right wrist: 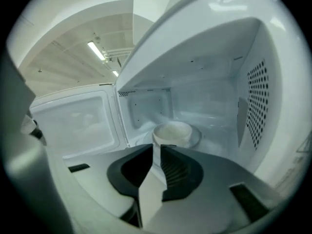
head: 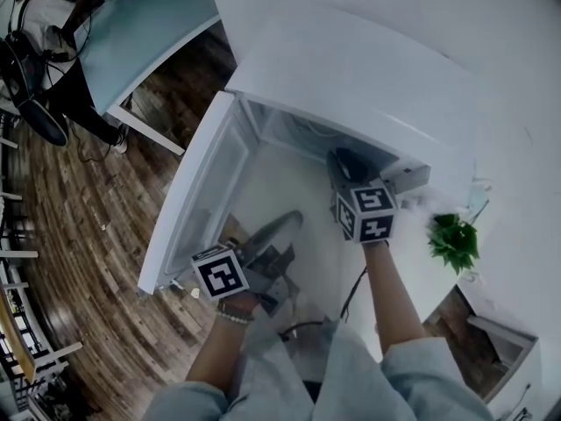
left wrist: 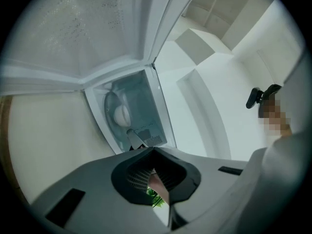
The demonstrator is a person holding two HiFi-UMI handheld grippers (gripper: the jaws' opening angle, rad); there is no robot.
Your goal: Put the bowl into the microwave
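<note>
The white microwave (head: 351,68) stands with its door (head: 188,191) swung wide to the left, leaving the whole front of the cavity open. Inside, the pale bowl (right wrist: 171,132) sits upright on the glass turntable (right wrist: 197,139), near the middle of the floor, with bare room on every side: the back wall behind it, the perforated side wall (right wrist: 258,101) well off to its right, and the cavity ceiling high above its rim.

The right gripper (right wrist: 157,149) hovers at the mouth of the cavity, tilted slightly downward. Its jaws stand a narrow slit apart with nothing between them; the bowl lies just beyond the tips, in line with them and apart from them.

The left gripper (left wrist: 152,150) is lower and to the left, close beside the door's inner face. Its jaws are pressed together at the tips and hold nothing. From there the bowl shows farther ahead inside the cavity, clear of this gripper.

A green plant (head: 454,239) stands on the white counter to the microwave's right, and wooden floor (head: 79,200) spreads out past the door's outer edge.
</note>
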